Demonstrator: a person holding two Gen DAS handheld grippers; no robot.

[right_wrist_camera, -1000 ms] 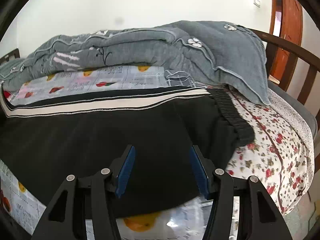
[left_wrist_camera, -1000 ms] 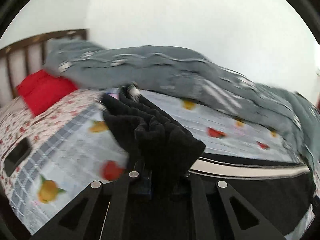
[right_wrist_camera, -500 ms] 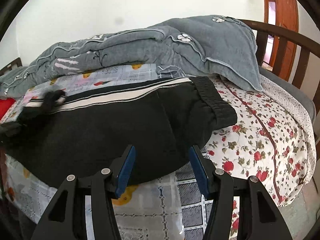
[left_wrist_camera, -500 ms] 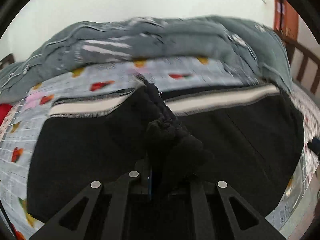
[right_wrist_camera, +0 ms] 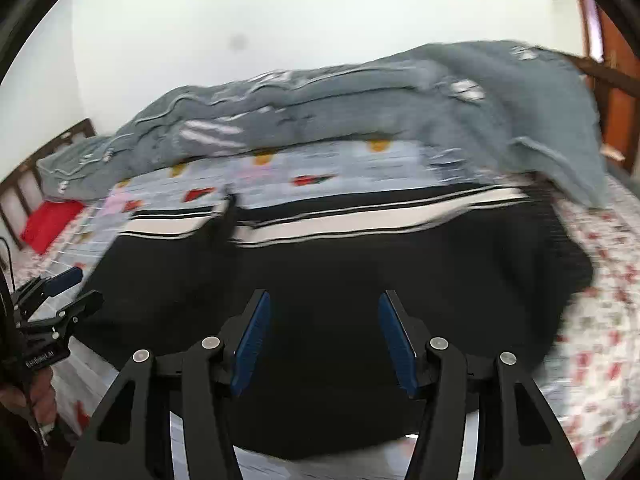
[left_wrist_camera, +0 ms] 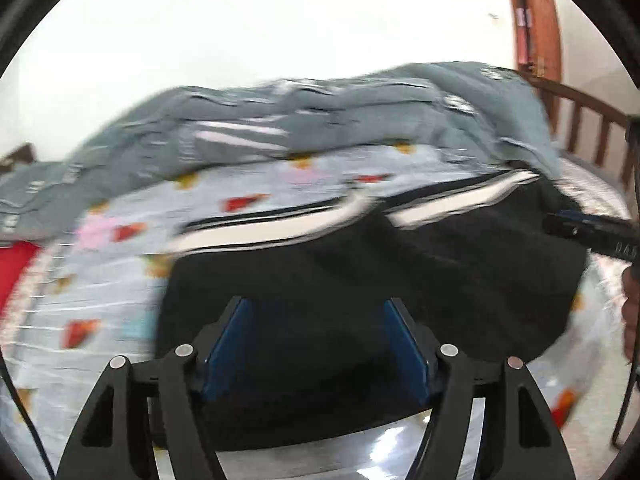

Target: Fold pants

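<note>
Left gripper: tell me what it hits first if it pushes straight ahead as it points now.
Probably the black pants: the open left gripper points at them. Depth is blurred; the grey quilt lies beyond.

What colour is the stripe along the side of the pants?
White, edged in black; the stripe shows best in the right wrist view.

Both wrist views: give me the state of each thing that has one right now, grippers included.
left gripper: open, empty, over the pants.
right gripper: open, empty, over the pants.
pants: folded over, lying flat on the bed, held by neither gripper.
grey quilt: bunched up along the far side of the bed.
red pillow: lying at the headboard end.
door: blurred, cannot tell.
</note>
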